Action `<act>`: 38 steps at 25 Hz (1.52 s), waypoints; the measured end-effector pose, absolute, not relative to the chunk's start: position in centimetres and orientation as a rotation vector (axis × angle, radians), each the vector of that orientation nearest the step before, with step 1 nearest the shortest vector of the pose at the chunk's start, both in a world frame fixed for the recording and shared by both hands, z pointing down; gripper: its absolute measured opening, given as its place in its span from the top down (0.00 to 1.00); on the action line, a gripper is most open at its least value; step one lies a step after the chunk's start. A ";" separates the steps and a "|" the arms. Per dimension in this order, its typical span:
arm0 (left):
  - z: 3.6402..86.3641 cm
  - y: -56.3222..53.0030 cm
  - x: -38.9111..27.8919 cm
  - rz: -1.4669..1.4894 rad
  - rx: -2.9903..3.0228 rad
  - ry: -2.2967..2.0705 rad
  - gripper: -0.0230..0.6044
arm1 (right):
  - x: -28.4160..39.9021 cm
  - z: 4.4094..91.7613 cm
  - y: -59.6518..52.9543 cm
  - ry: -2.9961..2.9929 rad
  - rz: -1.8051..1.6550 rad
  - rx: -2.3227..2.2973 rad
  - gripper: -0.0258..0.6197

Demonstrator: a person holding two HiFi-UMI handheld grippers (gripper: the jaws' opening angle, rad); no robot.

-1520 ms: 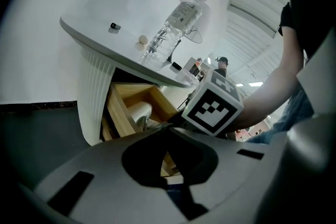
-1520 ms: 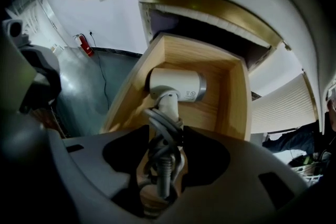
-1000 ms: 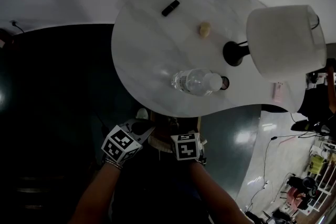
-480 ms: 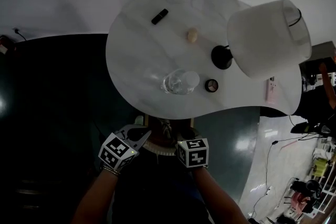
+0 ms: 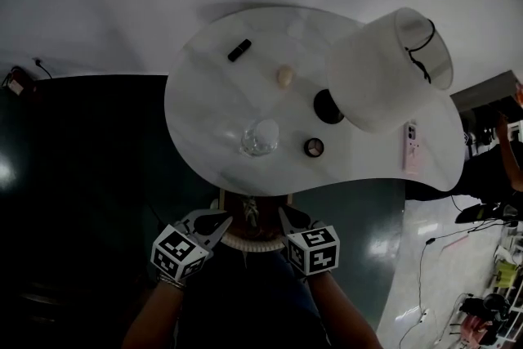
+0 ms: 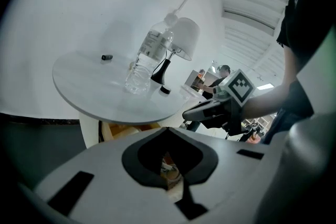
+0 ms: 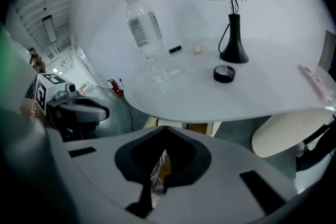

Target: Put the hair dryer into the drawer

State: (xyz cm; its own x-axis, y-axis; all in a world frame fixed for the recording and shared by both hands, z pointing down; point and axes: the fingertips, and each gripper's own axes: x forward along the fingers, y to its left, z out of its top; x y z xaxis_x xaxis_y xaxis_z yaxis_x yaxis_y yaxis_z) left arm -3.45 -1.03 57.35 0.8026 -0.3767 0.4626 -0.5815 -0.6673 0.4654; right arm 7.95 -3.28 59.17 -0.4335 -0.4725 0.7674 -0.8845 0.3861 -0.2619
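Both tools had come up and back from the drawer (image 5: 263, 200) that stood open under the near edge of the bench (image 5: 208, 90). In the head view they sat lower in the picture than a moment before and farther from each other, one to each side of the opening.

The right tool (image 5: 288, 218) had just been closing its jaws. Its own view showed them together at the tips with nothing caught between them. Only a strip of the drawer's inside showed through the slit lower down. The left tool (image 5: 219, 221) looked the same in its own view, with its jaws brought together and empty.

The hair dryer (image 5: 250, 212) seemed to lie inside the drawer, as a greyish shape with something cord-like against the wood-coloured lining. It was dark and small in every view, so that reading was not certain. Neither tool touched it.

On the bench top the lamp (image 5: 388, 65) and the water bottle (image 5: 260, 137) stood as they had, along with a few small items. Only the camera's shift had moved them in the picture.

With empty tools backed away and the dryer apparently inside, the placing itself looked done. The drawer was still pulled out, with a pale ribbed curve between the two tools that was probably its front. If the job included closing it, one closed tool could push on that front. The cord might need watching so that it did not catch in the gap.
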 end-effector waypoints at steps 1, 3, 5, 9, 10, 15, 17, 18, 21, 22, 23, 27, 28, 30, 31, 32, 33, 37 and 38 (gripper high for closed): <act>56.9 -1.1 -3.3 0.432 2.376 -0.711 0.95 | 8.1 58.2 -3.7 -2.089 0.861 1.160 0.93; 56.0 -1.2 -2.9 0.420 2.391 -0.719 0.95 | 8.4 56.3 -4.4 -2.150 0.773 1.168 0.93; 54.9 -1.6 -2.5 0.407 2.412 -0.730 0.95 | 8.8 54.7 -5.1 -2.202 0.726 1.186 0.93; 53.0 -2.2 -1.8 0.385 2.440 -0.755 0.95 | 9.3 52.2 -6.2 -2.287 0.737 1.218 0.93; 52.4 -2.5 -1.7 0.377 2.448 -0.762 0.95 | 9.6 51.6 -6.6 -2.302 0.723 1.247 0.93; 50.0 -3.8 -1.2 0.349 2.498 -0.800 0.95 | 10.8 47.7 -8.5 -2.403 0.607 1.356 0.93; 49.2 -4.4 -1.1 0.341 2.515 -0.816 0.95 | 10.9 46.3 -9.1 -2.438 0.569 1.360 0.93; 48.7 -4.8 -1.1 0.333 2.523 -0.824 0.95 | 10.9 45.6 -9.4 -2.456 0.547 1.360 0.93; 47.2 -5.6 -0.7 0.307 2.549 -0.845 0.95 | 11.3 43.8 -10.2 -2.487 0.514 1.371 0.93; 46.7 -5.8 -0.6 0.300 2.559 -0.850 0.95 | 11.4 43.3 -10.4 -2.494 0.509 1.369 0.93; 46.2 -6.1 -0.6 0.292 2.571 -0.854 0.95 | 11.4 42.9 -10.6 -2.497 0.498 1.359 0.93; 43.7 -7.4 -0.4 0.256 2.614 -0.882 0.95 | 11.0 41.0 -11.4 -2.505 0.367 1.296 0.93; 43.3 -7.8 -0.6 0.251 2.621 -0.891 0.95 | 10.9 40.4 -11.6 -2.516 0.351 1.288 0.93; 42.5 -8.4 -0.8 0.245 2.637 -0.907 0.95 | 10.7 39.4 -12.0 -2.531 0.321 1.286 0.93; 42.0 -8.6 -0.9 0.242 2.647 -0.913 0.95 | 10.7 38.9 -12.1 -2.534 0.301 1.287 0.93; 41.4 -8.9 -1.0 0.240 2.659 -0.920 0.95 | 10.7 38.4 -12.3 -2.536 0.284 1.289 0.93; 40.9 -9.1 -1.0 0.239 2.673 -0.926 0.95 | 10.7 37.9 -12.4 -2.541 0.271 1.294 0.93; 38.6 -10.1 -1.5 0.204 2.704 -0.955 0.95 | 11.0 35.7 -13.3 -2.577 0.243 1.314 0.93; 38.1 -10.4 -1.7 0.193 2.709 -0.963 0.95 | 11.0 35.0 -13.4 -2.588 0.231 1.313 0.93</act>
